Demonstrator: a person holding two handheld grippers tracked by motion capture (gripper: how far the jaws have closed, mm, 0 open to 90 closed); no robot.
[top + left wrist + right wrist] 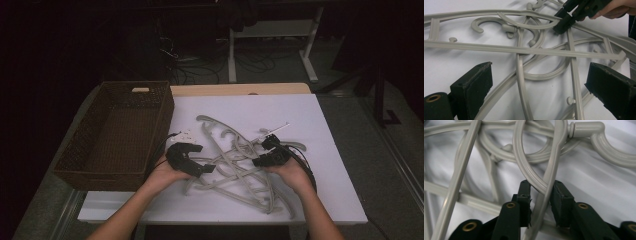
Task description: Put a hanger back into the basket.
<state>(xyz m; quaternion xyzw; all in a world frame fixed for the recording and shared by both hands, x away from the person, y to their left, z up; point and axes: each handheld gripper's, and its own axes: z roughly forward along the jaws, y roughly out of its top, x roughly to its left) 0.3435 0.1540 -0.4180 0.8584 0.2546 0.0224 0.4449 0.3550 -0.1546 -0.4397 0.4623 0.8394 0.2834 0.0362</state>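
Observation:
A tangle of several grey plastic hangers [235,165] lies on the white tabletop [300,115]. My left gripper [205,160] sits at the pile's left edge. In the left gripper view it [541,82] is open wide, its jaws low over crossed hanger bars [524,50] with nothing between them touching. My right gripper [260,159] is at the pile's right side. In the right gripper view it [541,197] is shut on the thin bar of one hanger [549,167], just below that hanger's hook [599,137]. The left gripper view also catches that right gripper [564,21] pinching the hanger.
A brown wicker basket [165,115] stands at the table's left, close beside the left hand. Bare white tabletop stretches behind and to the right of the pile. Beyond the far edge are desk legs [310,55] and cables on the floor.

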